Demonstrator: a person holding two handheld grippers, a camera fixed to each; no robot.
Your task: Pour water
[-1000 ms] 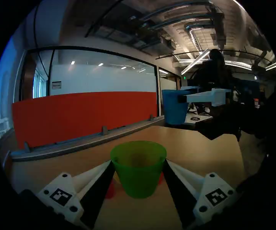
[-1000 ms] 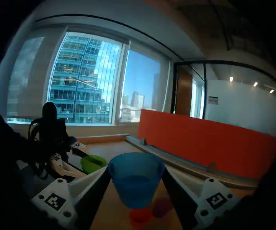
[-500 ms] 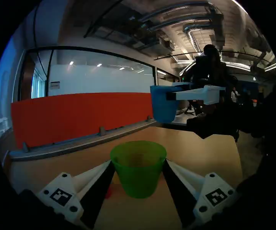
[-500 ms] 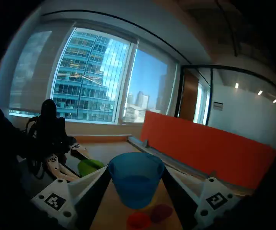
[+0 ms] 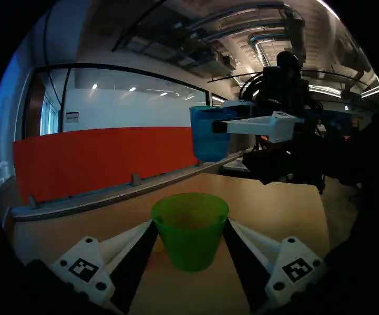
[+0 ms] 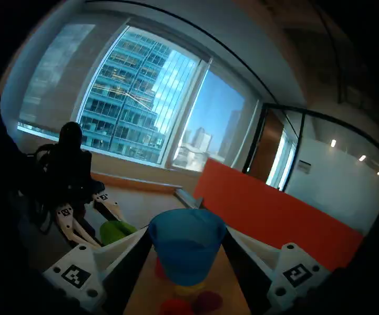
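Two cups, both clamped: the left hand-held gripper (image 5: 189,227) squeezes the green cup (image 5: 190,233) down near the bench (image 5: 278,210), and the right hand-held gripper (image 6: 186,234) grips the blue cup (image 6: 186,254), which has water in it. In the left gripper view the blue one sits higher, a bit to the right and farther out. It's upright and not over the green rim yet. My guess: it has to come across above that rim, then tip toward it.
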